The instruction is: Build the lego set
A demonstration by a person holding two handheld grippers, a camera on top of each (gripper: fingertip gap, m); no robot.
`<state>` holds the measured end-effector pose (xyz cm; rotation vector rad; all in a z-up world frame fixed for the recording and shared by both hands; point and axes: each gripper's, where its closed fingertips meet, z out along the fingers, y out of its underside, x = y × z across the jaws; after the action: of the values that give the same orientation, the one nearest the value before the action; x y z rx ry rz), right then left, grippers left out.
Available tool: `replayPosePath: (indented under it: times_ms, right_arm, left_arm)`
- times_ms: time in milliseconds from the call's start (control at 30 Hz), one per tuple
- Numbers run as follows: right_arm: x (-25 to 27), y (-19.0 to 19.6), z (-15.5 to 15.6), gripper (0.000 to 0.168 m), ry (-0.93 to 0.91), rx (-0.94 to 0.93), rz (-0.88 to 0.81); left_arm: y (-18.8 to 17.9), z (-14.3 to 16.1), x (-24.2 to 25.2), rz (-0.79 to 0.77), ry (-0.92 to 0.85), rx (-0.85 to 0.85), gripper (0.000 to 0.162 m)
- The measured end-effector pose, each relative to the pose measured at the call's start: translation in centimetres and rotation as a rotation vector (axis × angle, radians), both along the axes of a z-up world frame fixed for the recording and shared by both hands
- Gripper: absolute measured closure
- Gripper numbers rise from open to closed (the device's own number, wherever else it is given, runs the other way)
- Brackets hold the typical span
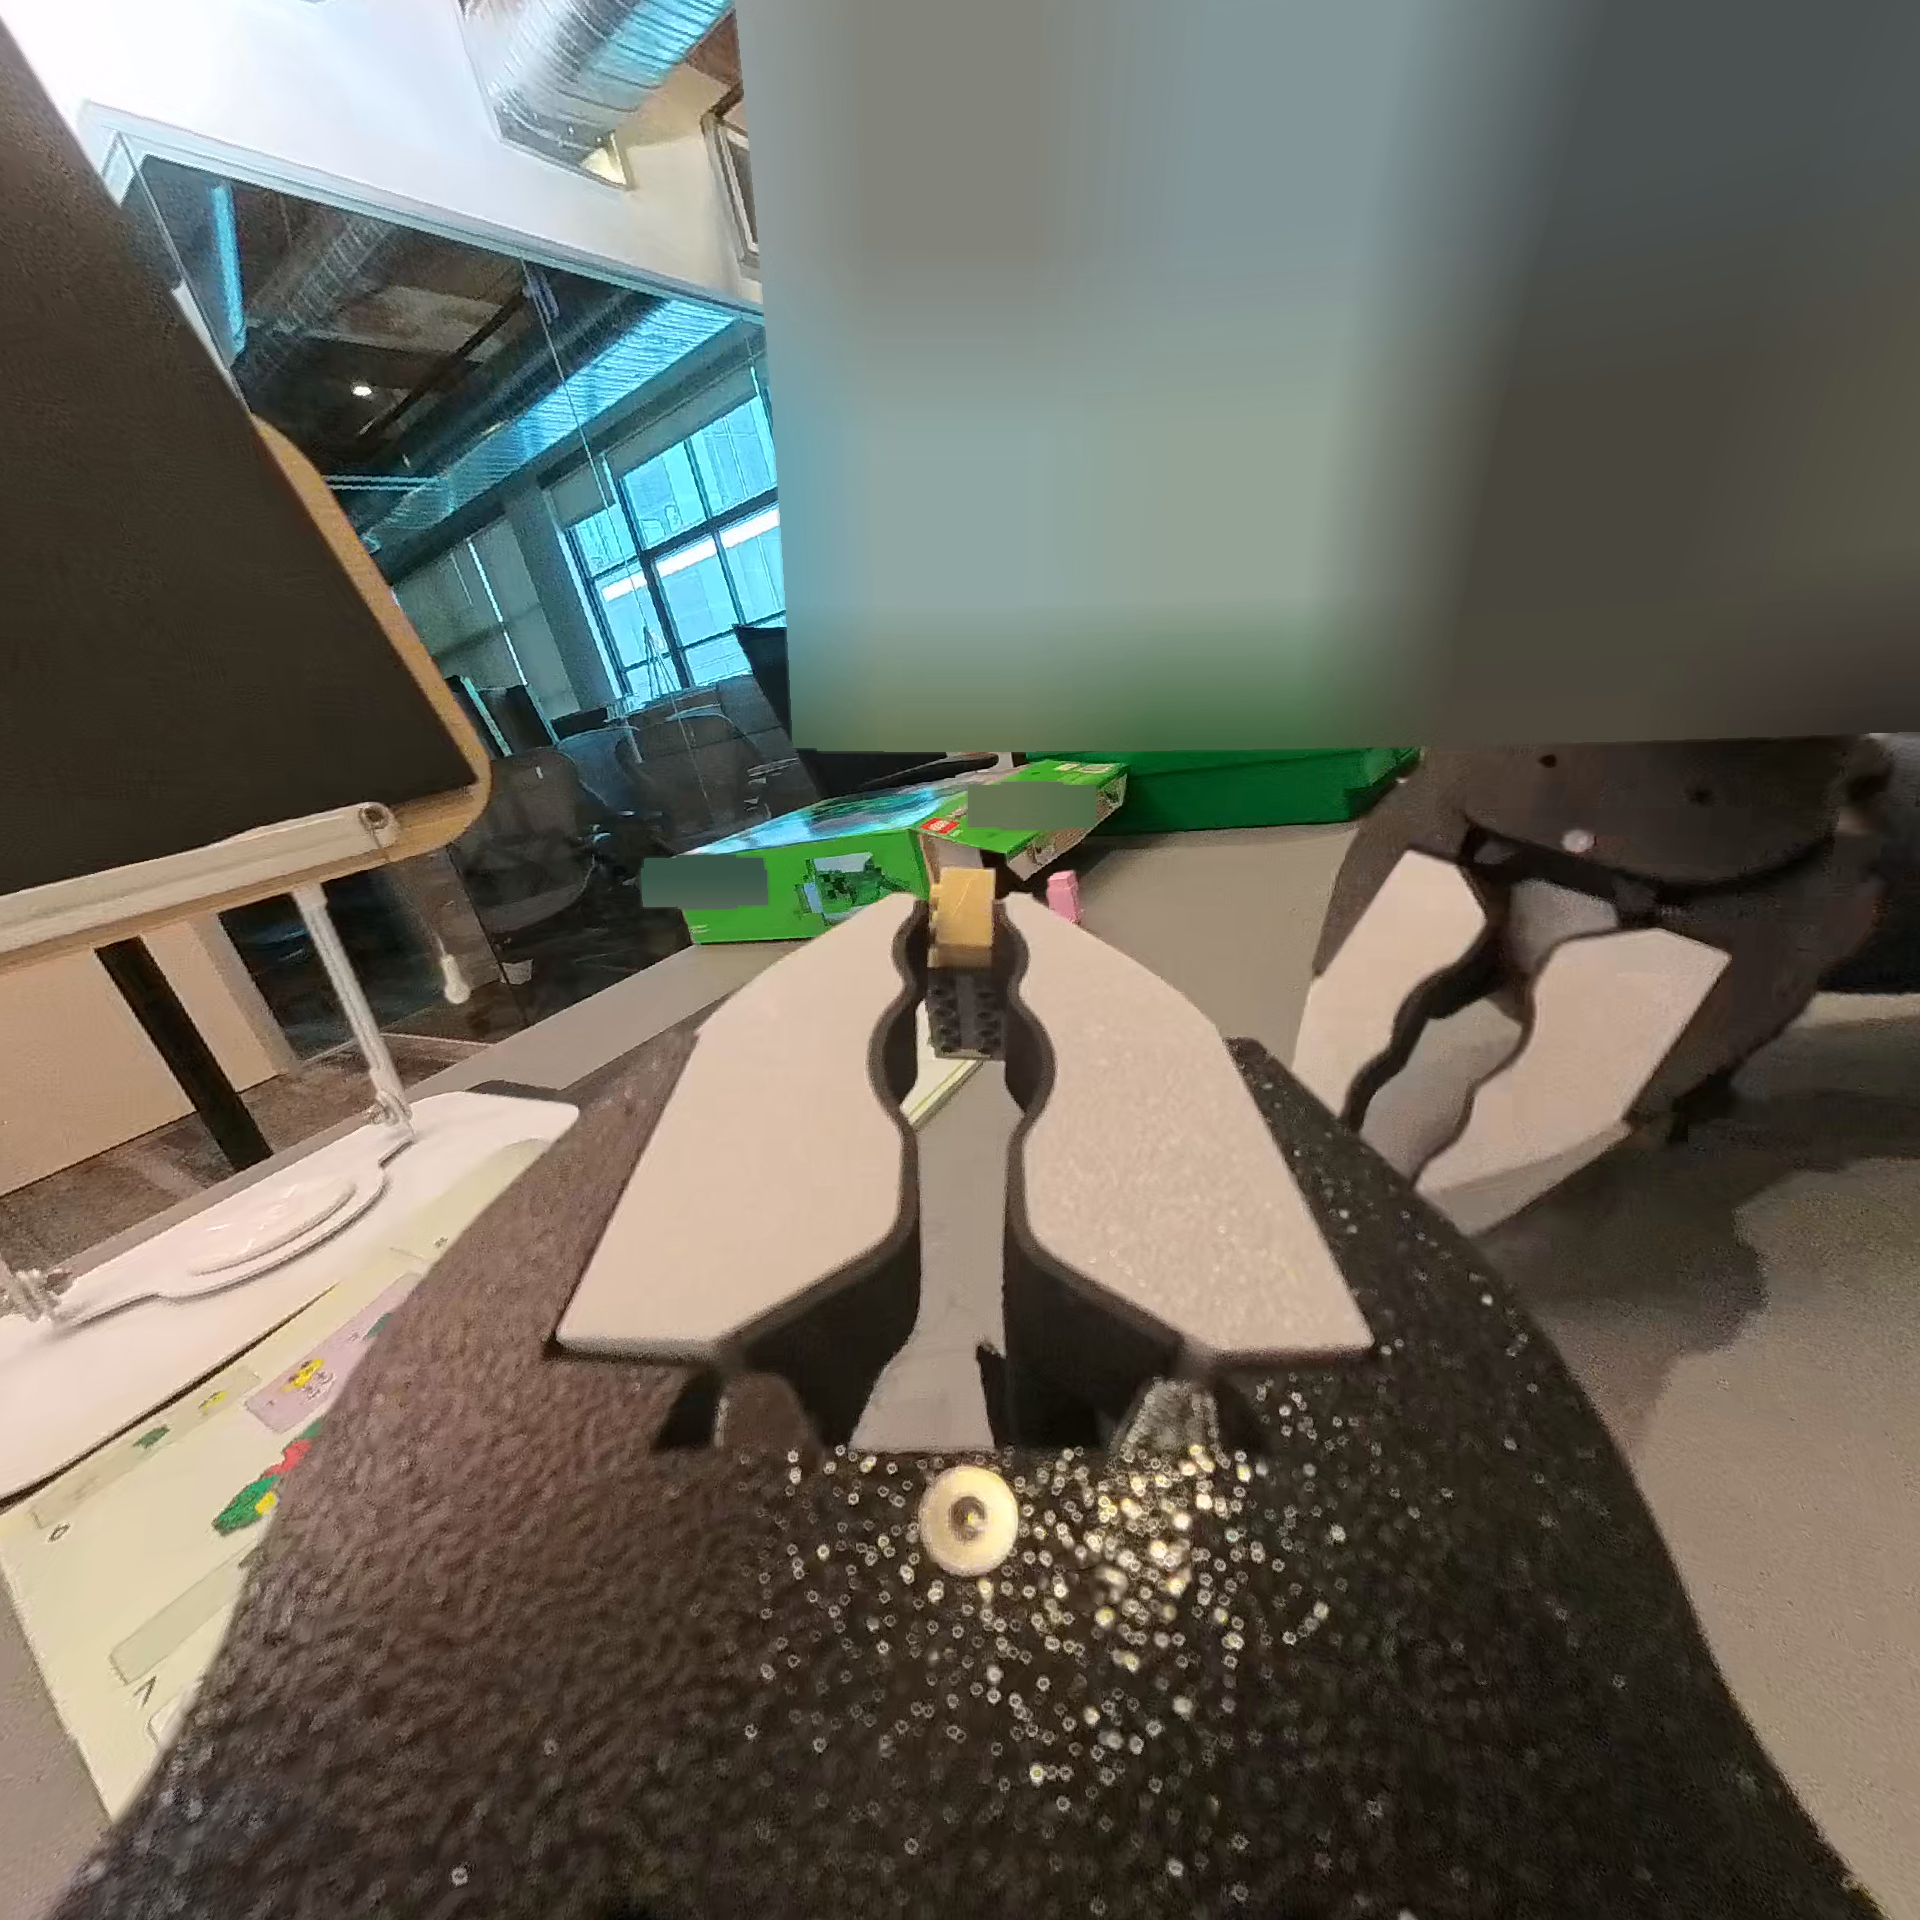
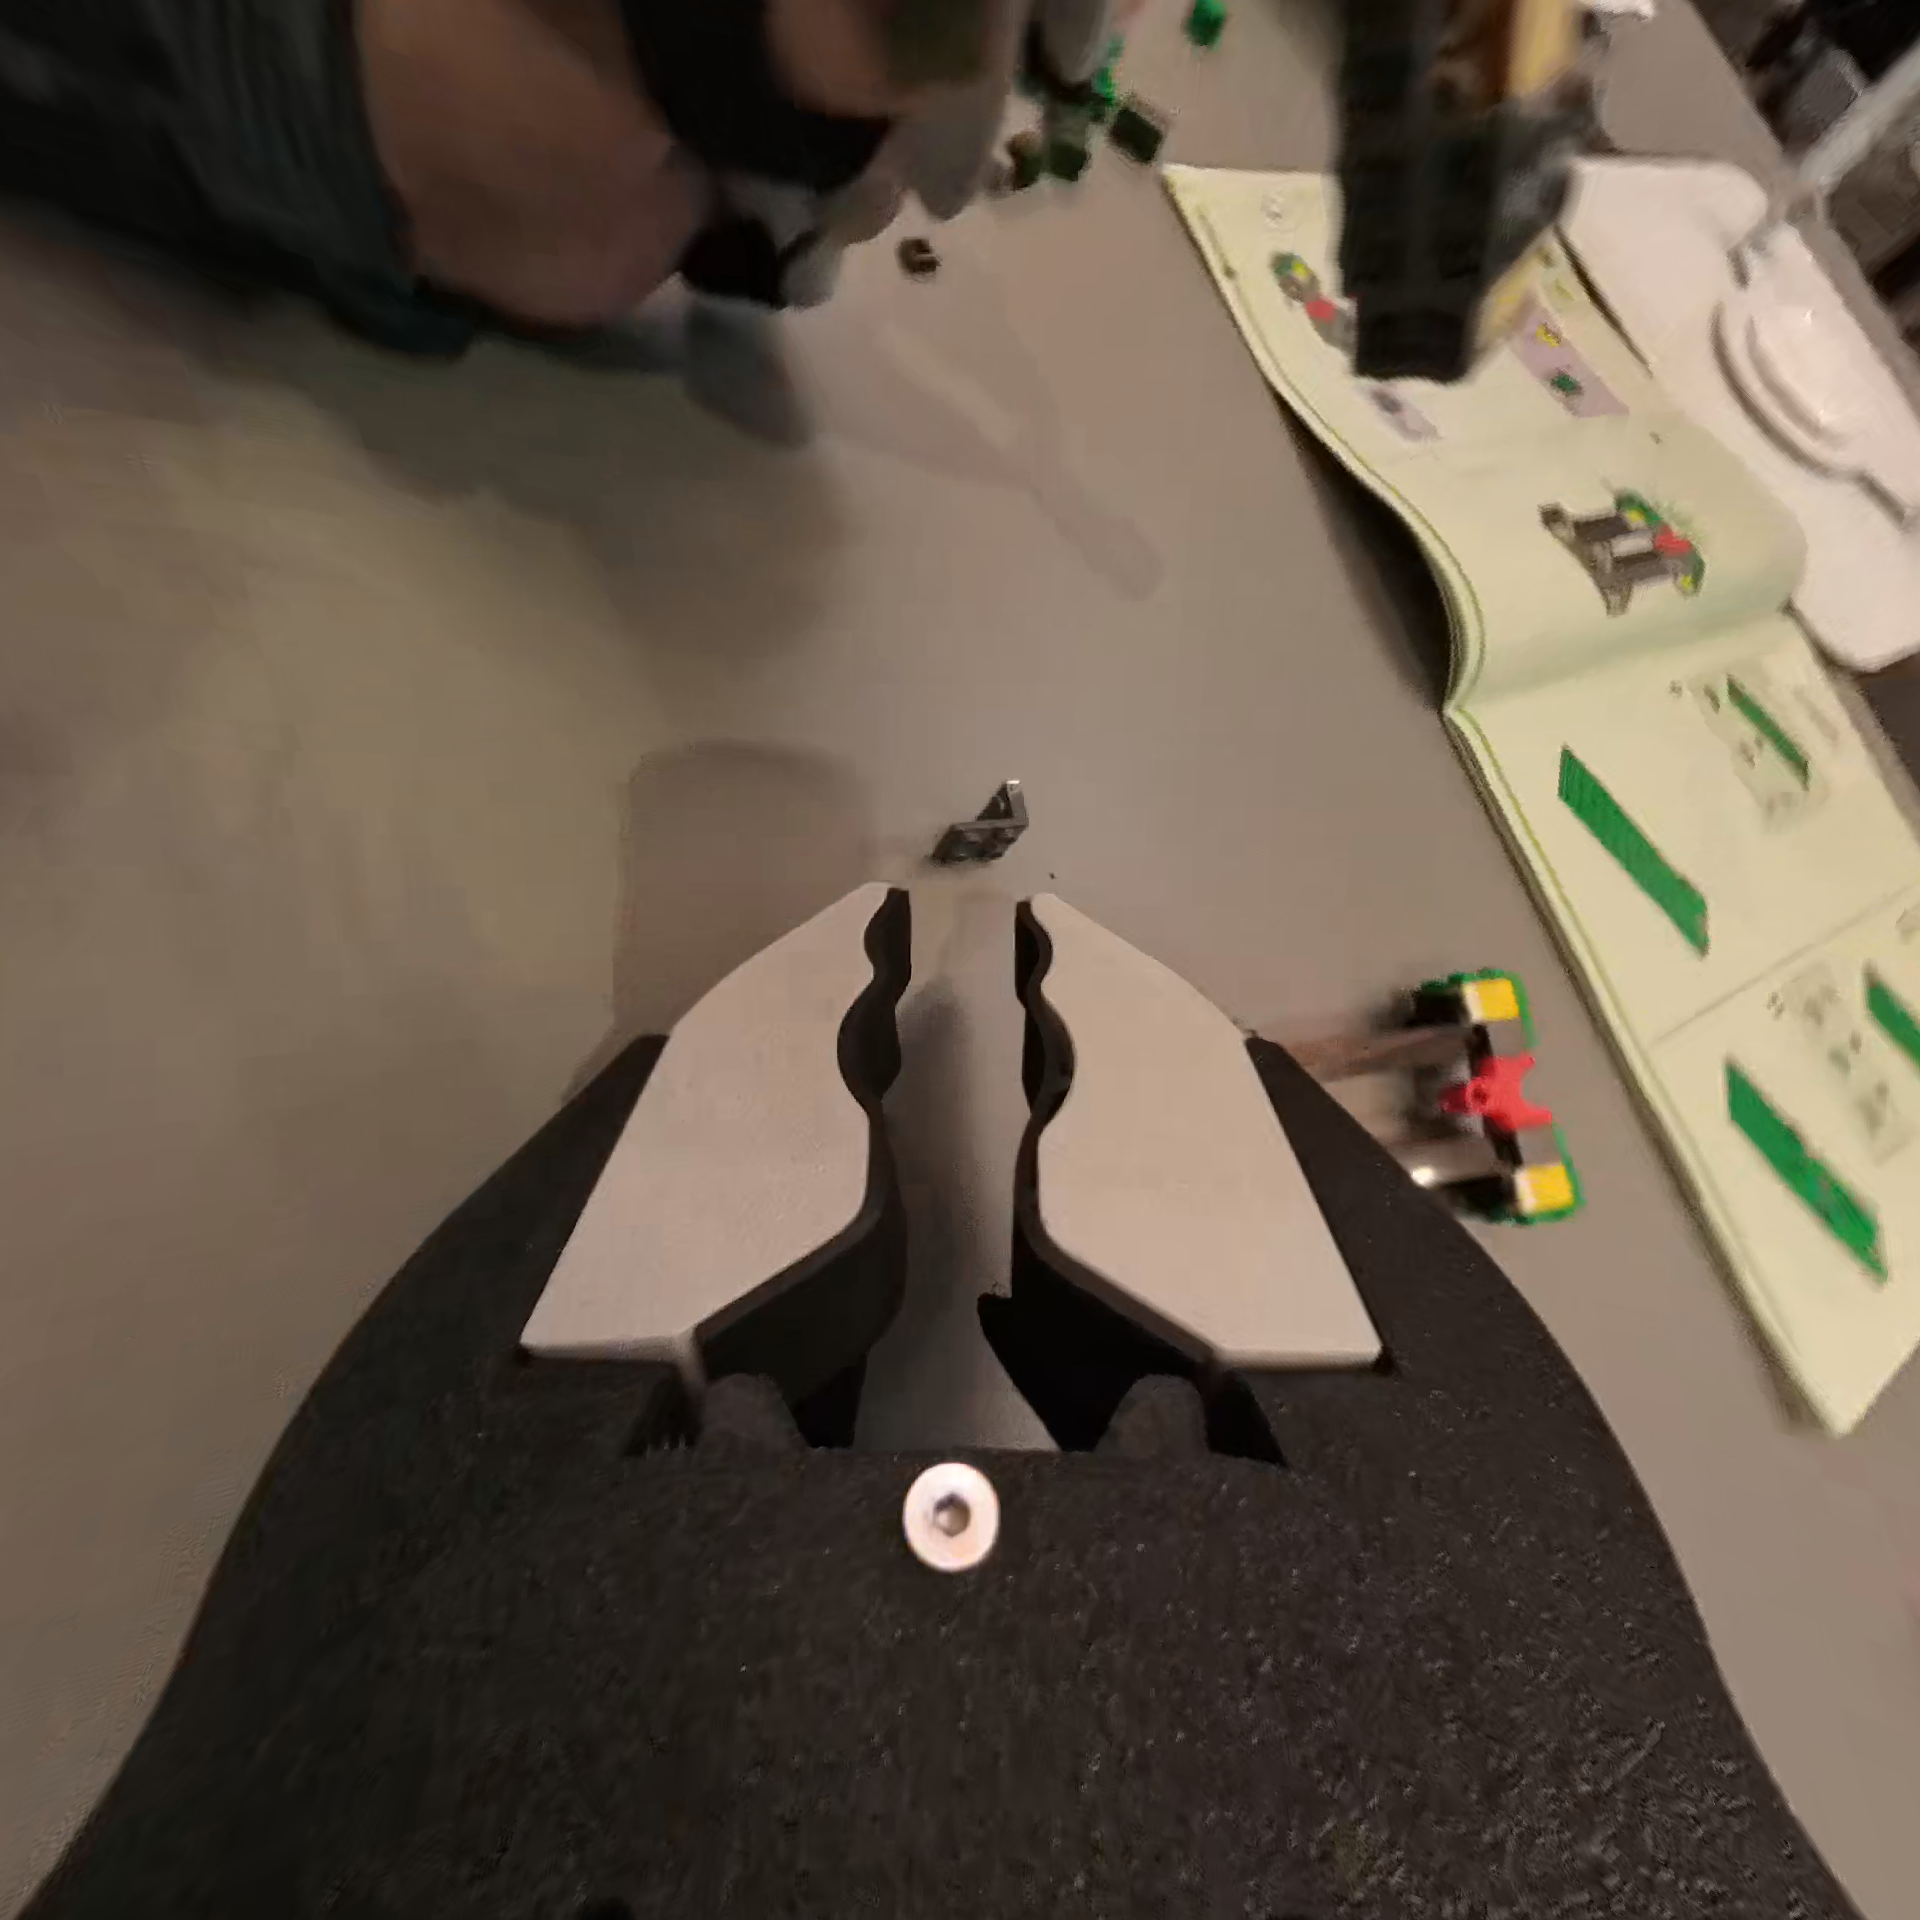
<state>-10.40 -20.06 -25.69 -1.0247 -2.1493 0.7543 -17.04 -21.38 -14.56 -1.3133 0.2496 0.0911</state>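
My left gripper is shut on a small Lego piece, a tan part on a black studded plate, held above the grey table. My right gripper is open and empty, low over the table. A small black Lego piece lies on the table just ahead of its fingertips. A partly built green and black model with yellow and red parts sits to its right. The right gripper also shows in the left wrist view, and the left gripper shows, blurred, in the right wrist view.
An open instruction booklet lies at the right, next to a white stand base carrying a dark board. Green Lego boxes stand at the table's far side. Loose green pieces and a person's arm are farther off. The gap from one gripper's tips to the other's is roughly 12 centimetres.
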Motion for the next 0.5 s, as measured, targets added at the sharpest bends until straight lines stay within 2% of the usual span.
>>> replayPosePath:
  times_ms: [100, 200, 300, 367, 500]
  right_arm:
    - [-0.4, 0.4, -0.5, 0.149, 0.028, 0.084, 0.136]
    - [-0.7, 0.4, 0.4, 0.148, 0.037, -0.027, 0.269]
    - [-0.7, 0.1, 0.9, 0.143, -0.033, -0.145, 0.383]
    - [-1.0, 0.3, 0.7, 0.138, -0.070, -0.158, 0.433]
    - [-1.7, 0.1, -0.2, 0.139, -0.137, -0.147, 0.483]
  left_arm:
    - [0.0, 0.0, -0.3, -0.011, -0.026, -0.003, 0.151]
    - [0.0, -0.1, -0.2, -0.029, -0.030, -0.005, 0.151]
    - [0.0, -0.1, 0.1, -0.055, -0.029, -0.004, 0.151]
    - [0.0, -0.1, 0.1, -0.061, -0.036, -0.008, 0.151]
    - [0.1, -0.3, 0.0, -0.077, -0.059, -0.017, 0.151]
